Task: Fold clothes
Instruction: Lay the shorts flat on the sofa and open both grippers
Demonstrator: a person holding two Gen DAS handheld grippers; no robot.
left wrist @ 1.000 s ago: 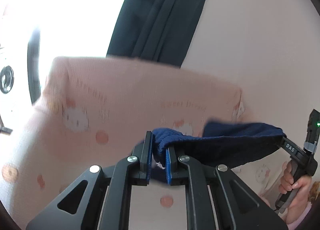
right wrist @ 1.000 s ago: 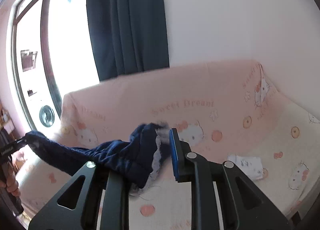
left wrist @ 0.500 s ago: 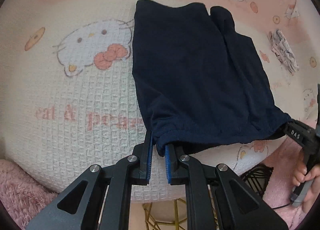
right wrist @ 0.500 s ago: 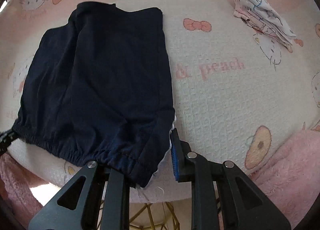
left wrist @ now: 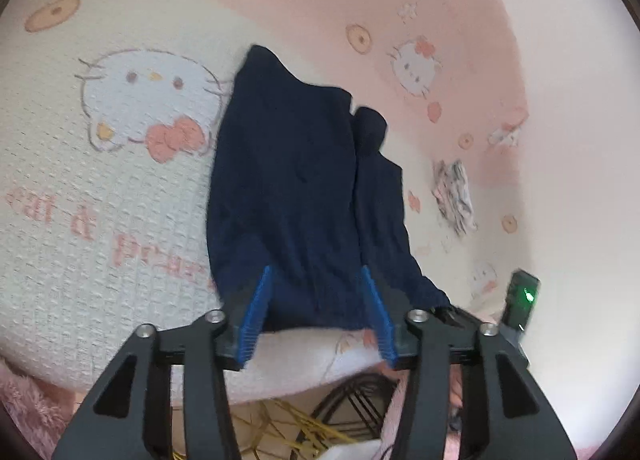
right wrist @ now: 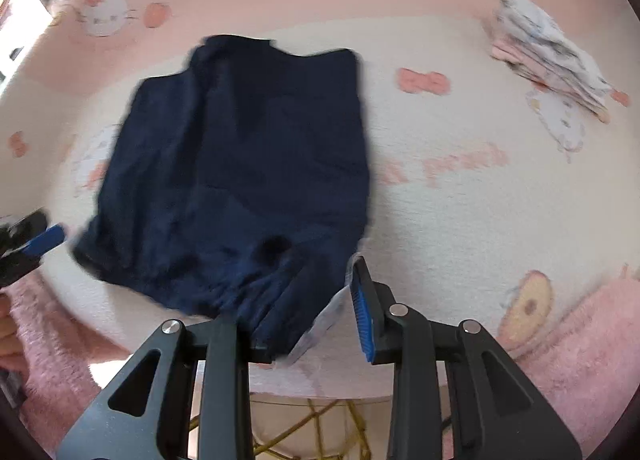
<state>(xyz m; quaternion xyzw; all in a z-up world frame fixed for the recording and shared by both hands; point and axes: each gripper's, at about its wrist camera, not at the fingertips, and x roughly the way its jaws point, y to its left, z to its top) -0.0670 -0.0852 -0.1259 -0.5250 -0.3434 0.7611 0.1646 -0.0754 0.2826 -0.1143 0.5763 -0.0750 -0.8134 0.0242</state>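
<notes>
Letting go of the navy knit shorts (right wrist: 240, 163), laid flat on the cream cartoon-print waffle blanket (right wrist: 460, 219) for folding.
Left gripper (left wrist: 318, 316) stands spread, having just opened; right gripper (right wrist: 308, 308) has been opening, waistband between its jaws, contact unclear through blur.

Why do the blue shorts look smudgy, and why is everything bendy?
Right wrist view: the navy shorts are smeared by motion blur, and window glare whitens the top-left corner. Left wrist view: sharper, but the fisheye lens curves the printed blanket at the edges.
</notes>
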